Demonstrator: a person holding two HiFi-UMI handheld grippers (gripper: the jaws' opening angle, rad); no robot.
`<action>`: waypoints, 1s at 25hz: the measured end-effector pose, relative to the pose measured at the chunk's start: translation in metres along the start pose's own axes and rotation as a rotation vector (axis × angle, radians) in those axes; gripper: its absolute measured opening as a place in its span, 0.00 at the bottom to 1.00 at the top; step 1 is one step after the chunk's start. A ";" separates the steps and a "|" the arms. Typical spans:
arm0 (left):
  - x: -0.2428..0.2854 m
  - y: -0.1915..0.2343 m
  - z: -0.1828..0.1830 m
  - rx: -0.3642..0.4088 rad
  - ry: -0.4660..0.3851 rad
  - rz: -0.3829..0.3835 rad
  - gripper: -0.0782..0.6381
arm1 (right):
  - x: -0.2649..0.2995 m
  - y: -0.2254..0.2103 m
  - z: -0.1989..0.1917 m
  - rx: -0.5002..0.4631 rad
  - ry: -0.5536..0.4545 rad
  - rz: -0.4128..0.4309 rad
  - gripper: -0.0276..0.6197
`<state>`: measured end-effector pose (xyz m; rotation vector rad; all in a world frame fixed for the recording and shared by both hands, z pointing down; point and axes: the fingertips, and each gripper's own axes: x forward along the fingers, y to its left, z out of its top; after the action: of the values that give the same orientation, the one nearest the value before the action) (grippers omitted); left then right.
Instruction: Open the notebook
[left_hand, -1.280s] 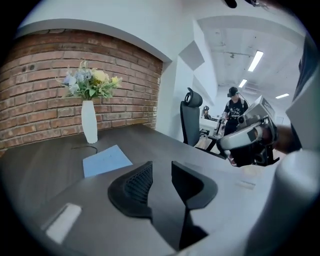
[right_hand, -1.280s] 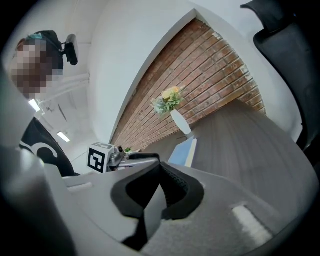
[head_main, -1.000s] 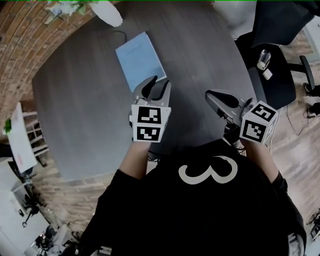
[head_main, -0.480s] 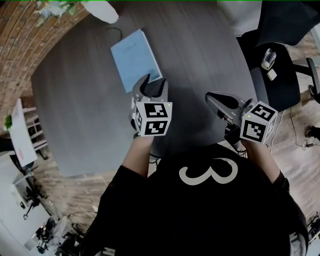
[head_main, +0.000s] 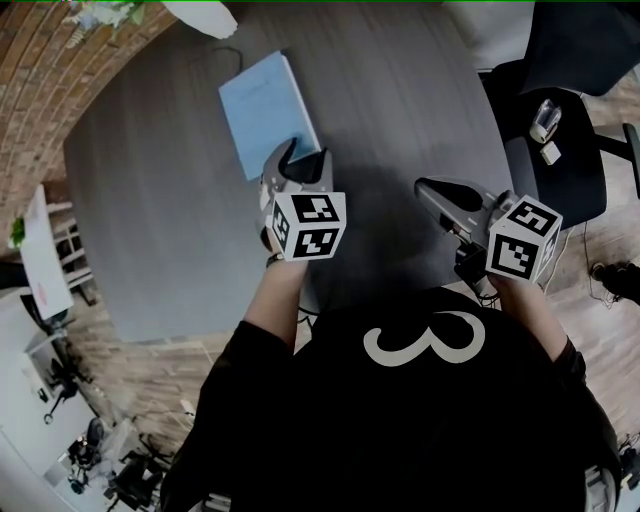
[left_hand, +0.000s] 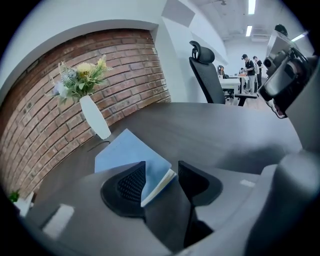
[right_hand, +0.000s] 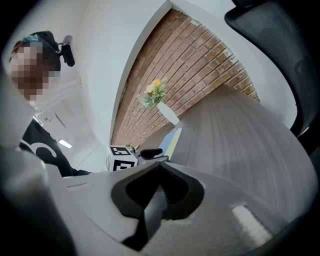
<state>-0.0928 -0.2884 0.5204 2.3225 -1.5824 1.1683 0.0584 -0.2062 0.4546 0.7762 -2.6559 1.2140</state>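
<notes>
At the notebook's (head_main: 262, 108) near corner, left gripper (head_main: 306, 158), nearer than before, freshly spread; right gripper (head_main: 430, 188) pressed together.

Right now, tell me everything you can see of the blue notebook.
The notebook is a thin, light blue book with a matte cover and white page edges showing at its near corner. It is closed and lies flat on the dark grey table, turned at an angle to the person. Its near corner shows between the fingers of the left gripper, which have just been opening and stand apart without pressing it. Nothing lies on top of it.
</notes>
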 end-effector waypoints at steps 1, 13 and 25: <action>0.001 0.001 0.000 0.004 0.003 0.006 0.42 | 0.000 -0.001 0.000 -0.001 0.004 0.002 0.05; 0.008 0.001 -0.004 0.020 0.024 0.037 0.41 | -0.008 -0.008 0.006 -0.028 0.008 0.006 0.05; -0.001 0.008 0.000 -0.005 0.029 0.031 0.33 | -0.011 -0.001 0.013 -0.049 -0.011 0.021 0.05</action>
<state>-0.0993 -0.2914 0.5177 2.2758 -1.6157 1.1974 0.0696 -0.2120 0.4434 0.7521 -2.6984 1.1482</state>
